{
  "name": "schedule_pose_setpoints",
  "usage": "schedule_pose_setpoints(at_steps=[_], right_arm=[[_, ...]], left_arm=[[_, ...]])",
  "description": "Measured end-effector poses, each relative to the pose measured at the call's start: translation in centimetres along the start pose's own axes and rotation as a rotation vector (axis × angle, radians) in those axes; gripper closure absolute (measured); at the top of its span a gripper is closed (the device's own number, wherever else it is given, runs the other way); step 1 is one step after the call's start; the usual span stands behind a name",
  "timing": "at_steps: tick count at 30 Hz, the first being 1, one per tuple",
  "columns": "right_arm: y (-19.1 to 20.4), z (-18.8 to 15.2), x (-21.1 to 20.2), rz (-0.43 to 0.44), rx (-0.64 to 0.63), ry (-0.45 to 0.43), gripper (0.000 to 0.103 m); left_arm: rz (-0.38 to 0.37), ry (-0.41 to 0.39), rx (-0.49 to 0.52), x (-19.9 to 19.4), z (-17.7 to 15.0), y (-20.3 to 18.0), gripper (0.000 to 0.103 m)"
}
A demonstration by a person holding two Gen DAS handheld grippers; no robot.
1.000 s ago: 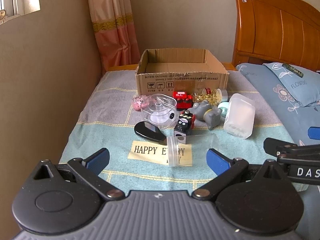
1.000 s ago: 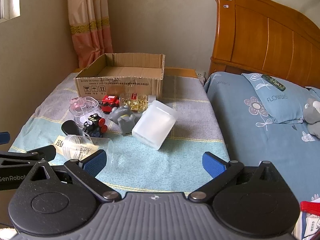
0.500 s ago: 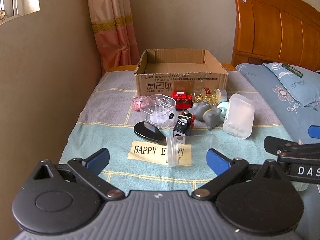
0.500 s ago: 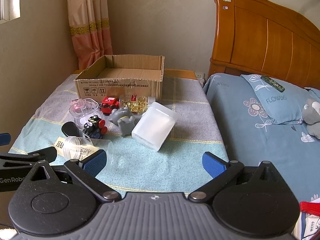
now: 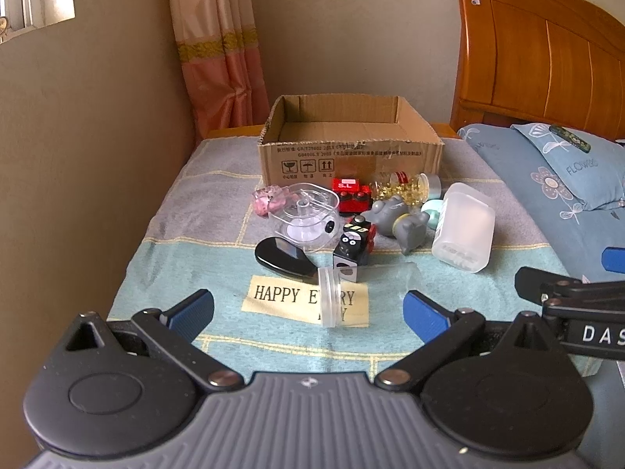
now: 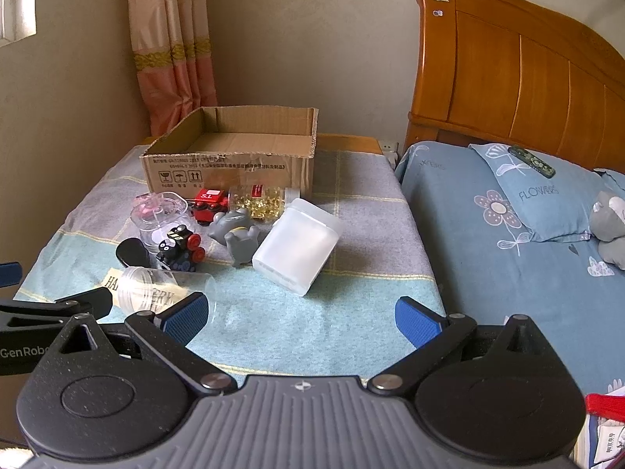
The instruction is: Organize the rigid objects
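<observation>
An open cardboard box point(image 5: 349, 152) point(image 6: 230, 164) stands at the back of the towel-covered table. In front of it lies a cluster: a clear jar on its side point(image 5: 332, 297) point(image 6: 164, 291), a frosted white container point(image 5: 465, 232) point(image 6: 297, 244), a black toy train point(image 5: 353, 244) point(image 6: 179, 248), a red toy car point(image 5: 351, 194) point(image 6: 209, 201), a grey rubber toy point(image 5: 394, 221) point(image 6: 236, 232), a bottle of yellow capsules point(image 5: 402, 187) point(image 6: 265, 199), a clear lidded tub point(image 5: 306, 221) point(image 6: 160, 215), a pink toy point(image 5: 267, 199) and a black oval case point(image 5: 281, 256) point(image 6: 131, 252). My left gripper point(image 5: 308, 310) and right gripper point(image 6: 300, 318) hover open near the front edge, holding nothing.
A wall runs along the table's left side, with a curtain point(image 5: 218, 47) in the corner. To the right lies a bed with a blue pillow point(image 6: 543, 191), a wooden headboard point(image 6: 519, 70) and a grey plush toy point(image 6: 609, 226). Bare towel point(image 6: 371, 226) lies right of the cluster.
Both grippers have drifted slightly; the objects on the table have not moved and both stay open.
</observation>
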State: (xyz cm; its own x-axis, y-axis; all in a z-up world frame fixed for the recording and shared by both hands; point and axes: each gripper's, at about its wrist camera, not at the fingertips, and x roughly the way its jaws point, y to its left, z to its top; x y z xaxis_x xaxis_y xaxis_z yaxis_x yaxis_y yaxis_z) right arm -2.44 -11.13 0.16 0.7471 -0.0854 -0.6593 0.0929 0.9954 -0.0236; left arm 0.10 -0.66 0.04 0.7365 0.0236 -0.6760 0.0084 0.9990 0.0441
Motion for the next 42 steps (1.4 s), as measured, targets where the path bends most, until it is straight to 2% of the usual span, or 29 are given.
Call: schedule_pose_setpoints(at_steps=[13, 23, 30, 35, 42], right_arm=[[-0.9, 0.1, 1.1, 0.000, 0.017, 0.008, 0.000], [-1.7, 0.4, 2.6, 0.019, 0.021, 0.009, 0.000], [-2.7, 0.0, 4.4, 0.062, -0.003, 0.003, 0.000], [-3.3, -0.5, 6.3, 0.144, -0.068, -0.013, 0.000], [-4.2, -1.2, 9.3, 0.208, -0.185, 0.021, 0.000]], left_arm=[[-0.032, -0.008, -0.034, 1.2, 0.0, -0.4, 0.001], [-0.101, 0.007, -0.050, 2.9, 0.2, -0.4, 0.001], [-0.104, -0.003, 0.050, 4.5, -0.3, -1.2, 0.001], [-0.145, 0.048, 0.084, 6.3, -0.4, -1.7, 0.001], [-0.174, 0.143, 0.049, 9.3, -0.1, -2.1, 0.001]])
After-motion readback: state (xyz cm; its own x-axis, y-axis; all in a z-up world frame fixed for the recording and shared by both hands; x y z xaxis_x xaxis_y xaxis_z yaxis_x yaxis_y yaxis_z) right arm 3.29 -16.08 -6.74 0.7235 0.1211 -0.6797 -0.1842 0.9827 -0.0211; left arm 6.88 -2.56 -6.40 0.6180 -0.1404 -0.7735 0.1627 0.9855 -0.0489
